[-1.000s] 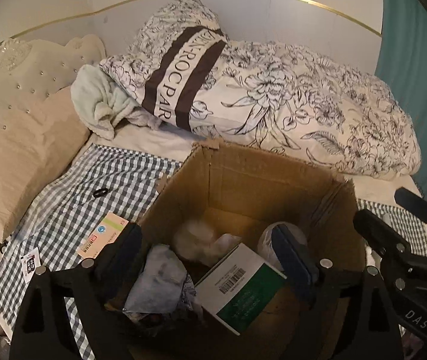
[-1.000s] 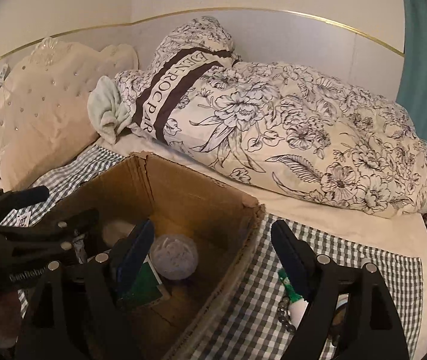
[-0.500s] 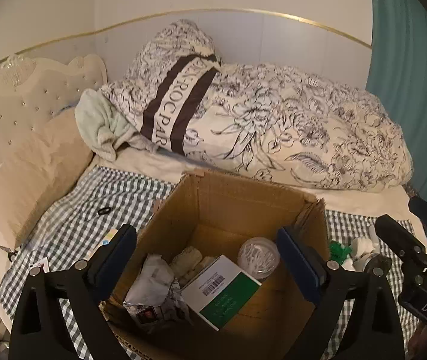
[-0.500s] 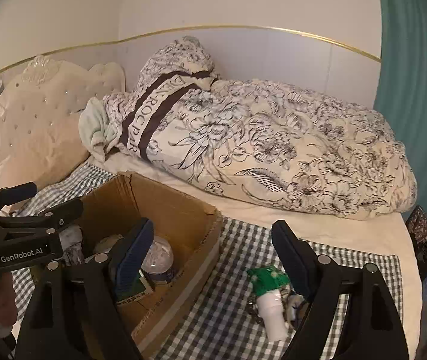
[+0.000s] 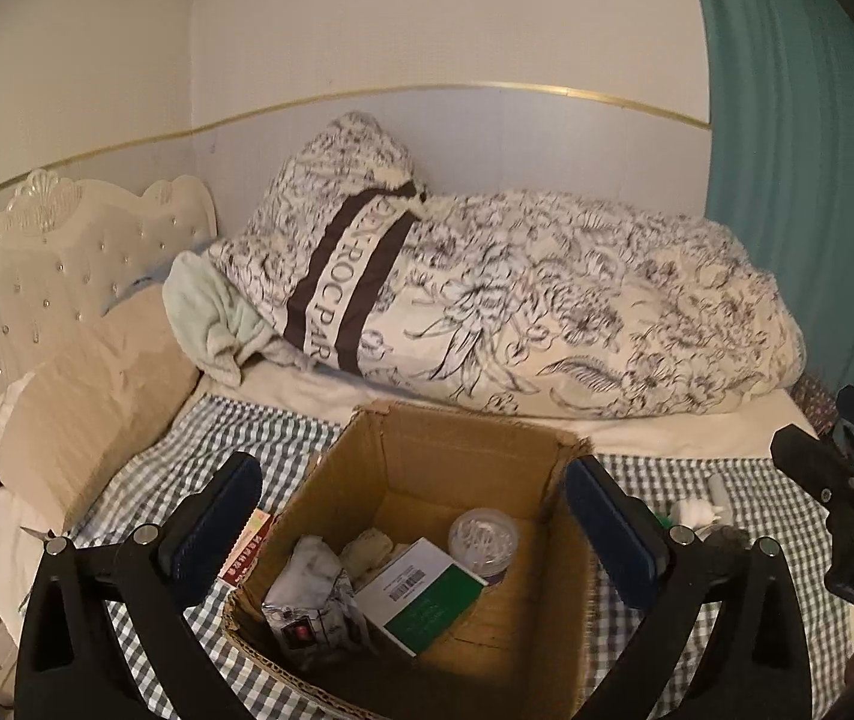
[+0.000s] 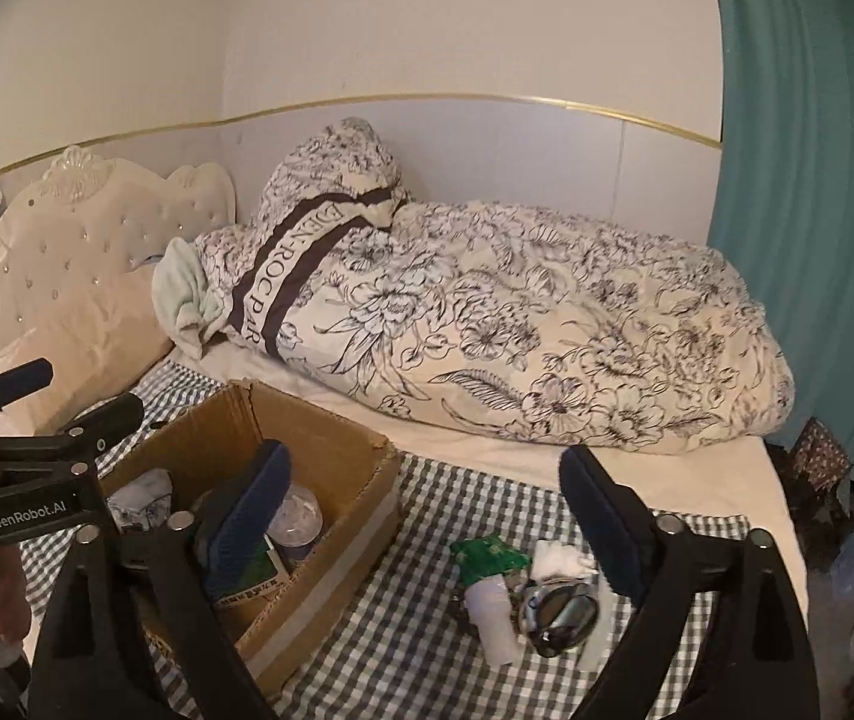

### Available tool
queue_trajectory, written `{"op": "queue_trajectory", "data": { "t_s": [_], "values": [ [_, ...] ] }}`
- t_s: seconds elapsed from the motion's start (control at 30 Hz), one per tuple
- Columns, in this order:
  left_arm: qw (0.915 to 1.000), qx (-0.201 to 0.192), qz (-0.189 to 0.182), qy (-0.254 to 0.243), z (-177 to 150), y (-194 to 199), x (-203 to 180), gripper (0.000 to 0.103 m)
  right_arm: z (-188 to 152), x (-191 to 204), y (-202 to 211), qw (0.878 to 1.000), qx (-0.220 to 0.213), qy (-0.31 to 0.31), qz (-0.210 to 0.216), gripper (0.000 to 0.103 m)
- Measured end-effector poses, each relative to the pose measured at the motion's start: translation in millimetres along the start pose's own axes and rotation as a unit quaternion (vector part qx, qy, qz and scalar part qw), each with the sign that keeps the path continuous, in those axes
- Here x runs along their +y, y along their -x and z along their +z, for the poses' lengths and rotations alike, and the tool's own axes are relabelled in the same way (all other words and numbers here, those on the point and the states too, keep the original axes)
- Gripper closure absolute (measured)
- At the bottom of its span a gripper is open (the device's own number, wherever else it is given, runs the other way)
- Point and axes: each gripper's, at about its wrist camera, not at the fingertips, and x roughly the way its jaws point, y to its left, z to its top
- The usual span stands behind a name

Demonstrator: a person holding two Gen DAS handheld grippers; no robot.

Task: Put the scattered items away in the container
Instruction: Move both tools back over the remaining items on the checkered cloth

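Cardboard box [image 5: 463, 546] sits open on the checked bedsheet [image 5: 198, 462], framed by the left gripper [image 5: 411, 531] in the left wrist view. The jaws are opening, already wide, with nothing pressed between the pads. Inside the box lie a green-and-white carton [image 5: 427, 594], a clear round lidded tub [image 5: 482, 540], a crumpled foil packet [image 5: 306, 600] and a pale wad. A flat card packet [image 5: 245, 552] lies on the sheet just beside the box's left wall. A floral duvet [image 5: 547, 312] is bundled behind.

Right wrist view: the right gripper [image 6: 427, 510] hangs above the sheet, jaws opening and wide, gripping nothing. Scattered items remain outside the box, to its right: a green-capped white bottle [image 6: 490, 600], a white tissue wad [image 6: 559, 558] and a shiny dark-lensed object [image 6: 559, 612], clustered and touching. A teal curtain [image 6: 811, 210] hangs at the right.
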Motion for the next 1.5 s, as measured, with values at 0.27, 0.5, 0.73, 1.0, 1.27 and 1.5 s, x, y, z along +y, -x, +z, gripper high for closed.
{"op": "queue_trajectory", "data": {
  "t_s": [0.27,0.5,0.73,1.0,1.27,1.5],
  "values": [
    [0.9997,-0.017,0.004,-0.017,3.0,28.5,-16.3,0.000,-0.7,-18.7,36.3,1.000,-0.013,-0.003,-0.019,0.005],
    [0.9995,-0.028,-0.003,-0.013,3.0,47.2,-28.3,0.000,-5.8,-33.9,60.5,0.999,-0.022,-0.008,-0.032,0.001],
    [0.9992,-0.025,-0.029,-0.009,0.3,55.9,-52.4,0.000,-12.9,-52.0,80.6,0.999,-0.028,-0.013,-0.045,0.000],
    [0.9975,-0.036,-0.045,-0.042,-4.3,64.3,-91.5,0.000,-25.0,-79.9,93.6,0.998,-0.021,-0.024,-0.063,0.000],
    [0.9965,-0.030,-0.063,-0.045,-6.2,60.4,-119.3,0.000,-38.1,-105.4,98.7,0.997,-0.010,-0.039,-0.067,0.000],
    [0.9962,-0.016,-0.076,-0.040,-10.8,49.3,-138.5,0.000,-49.5,-129.5,96.7,0.996,-0.003,-0.054,-0.077,0.000]
  ]
}}
